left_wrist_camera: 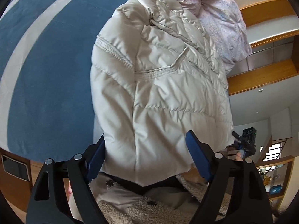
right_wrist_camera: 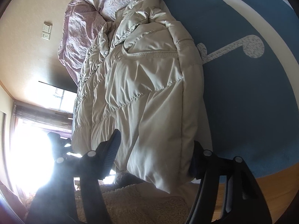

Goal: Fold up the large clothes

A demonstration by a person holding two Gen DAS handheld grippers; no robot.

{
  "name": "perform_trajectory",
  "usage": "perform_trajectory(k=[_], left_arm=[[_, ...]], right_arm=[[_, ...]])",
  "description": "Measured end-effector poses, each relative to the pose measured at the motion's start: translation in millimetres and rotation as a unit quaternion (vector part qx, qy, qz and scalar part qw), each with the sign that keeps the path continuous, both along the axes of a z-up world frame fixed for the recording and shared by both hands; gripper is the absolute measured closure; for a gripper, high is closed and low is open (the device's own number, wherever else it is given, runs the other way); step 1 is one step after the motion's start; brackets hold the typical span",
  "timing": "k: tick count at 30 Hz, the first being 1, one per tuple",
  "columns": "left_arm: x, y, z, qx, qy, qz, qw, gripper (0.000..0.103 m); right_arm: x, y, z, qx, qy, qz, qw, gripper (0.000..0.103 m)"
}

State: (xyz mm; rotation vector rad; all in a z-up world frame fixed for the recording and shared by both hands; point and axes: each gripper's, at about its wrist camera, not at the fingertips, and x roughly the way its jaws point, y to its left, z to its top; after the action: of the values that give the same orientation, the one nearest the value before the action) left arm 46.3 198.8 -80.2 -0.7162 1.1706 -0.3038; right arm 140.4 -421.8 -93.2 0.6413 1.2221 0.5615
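Note:
A cream puffer jacket (left_wrist_camera: 158,85) lies on a blue bed cover (left_wrist_camera: 46,65), folded lengthwise, its hem hanging over the bed's near edge. My left gripper (left_wrist_camera: 147,147) is open, its blue-padded jaws standing on either side of the hem's left corner. In the right wrist view the jacket (right_wrist_camera: 145,97) fills the middle. My right gripper (right_wrist_camera: 157,155) is open, with its jaws on either side of the hem's other corner. The right gripper also shows small in the left wrist view (left_wrist_camera: 244,143) beside the hem.
A crumpled pink quilt (left_wrist_camera: 220,15) lies past the jacket's collar, seen also in the right wrist view (right_wrist_camera: 87,24). Wooden shelves (left_wrist_camera: 265,74) stand to the right. A bright window (right_wrist_camera: 33,140) glares at left. A fleecy beige garment (left_wrist_camera: 149,209) is below the grippers.

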Motion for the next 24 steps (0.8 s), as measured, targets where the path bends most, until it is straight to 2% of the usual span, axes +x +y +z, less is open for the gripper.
perform_trajectory(k=[3,7,12,13,15,16,18,19,21,24], left_arm=[[-4,2,-1,-0.01,-0.008,0.01,0.9999,0.027],[-9,5,-4,-0.019,-0.019,0.025,0.9993,0.035],[-15,-10,3,0.039,-0.038,0.019,0.9983,0.039],[-15,-12,4,0.047,-0.039,0.019,0.998,0.041],[-16,-15,4,0.053,-0.04,0.021,0.9976,0.052],[-18,-15,4,0.055,-0.042,0.022,0.9974,0.056],[-20,-17,6,0.066,-0.049,0.022,0.9963,0.072],[-21,-17,9,0.067,-0.055,0.024,0.9959,0.076],[-20,-12,19,0.06,-0.073,0.033,0.995,0.085],[-18,-7,38,0.062,-0.104,0.044,0.9917,0.089]], right_arm=[[0,-3,-3,0.02,-0.001,-0.008,1.0,0.039],[-1,-2,-3,0.012,-0.008,-0.005,1.0,0.04],[-7,-2,-4,0.004,-0.01,-0.01,1.0,0.047],[-9,-2,-5,0.002,-0.009,-0.012,1.0,0.052],[-11,-2,-7,0.003,-0.006,-0.014,1.0,0.06],[-13,-1,-7,0.003,-0.005,-0.015,1.0,0.07],[-15,2,-3,-0.002,-0.016,-0.016,1.0,0.078],[-15,4,2,-0.006,-0.026,-0.019,0.999,0.083],[-15,7,12,-0.013,-0.045,-0.025,0.999,0.086],[-15,10,37,-0.016,-0.091,-0.044,0.995,0.088]])
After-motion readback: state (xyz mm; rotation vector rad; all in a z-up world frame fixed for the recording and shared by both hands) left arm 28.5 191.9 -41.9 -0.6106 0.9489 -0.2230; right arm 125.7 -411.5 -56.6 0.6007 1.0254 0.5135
